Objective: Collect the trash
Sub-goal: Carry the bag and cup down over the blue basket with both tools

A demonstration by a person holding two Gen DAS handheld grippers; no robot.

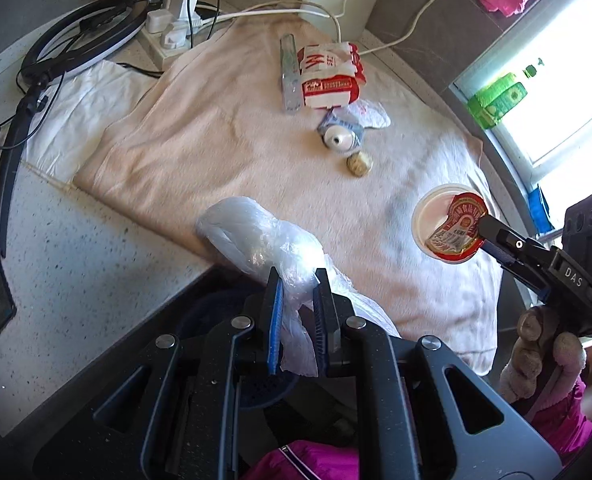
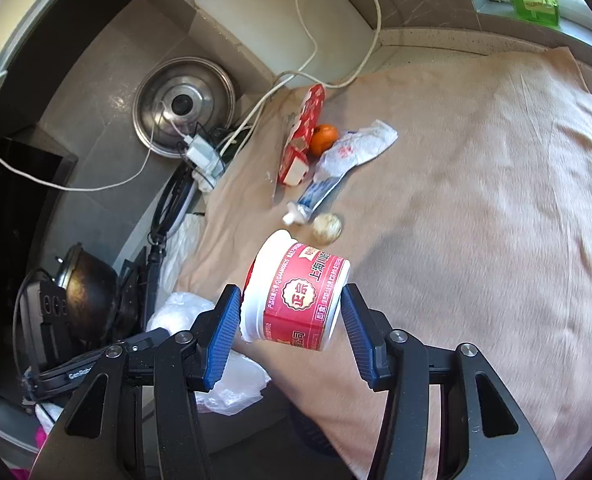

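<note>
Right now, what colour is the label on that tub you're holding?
Red with white lettering, on a white tub. The right wrist view shows it best.

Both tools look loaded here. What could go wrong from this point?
1. The right tool grips the red-and-white cup tilted, with its peeled lid hanging loose; any residue might spill onto the beige towel.
2. The left tool pinches only a thin fold of the clear plastic bag, which may slip free.
3. The toothpaste tube, carton and wrapper lie close together, so picking one may drag another.
</note>
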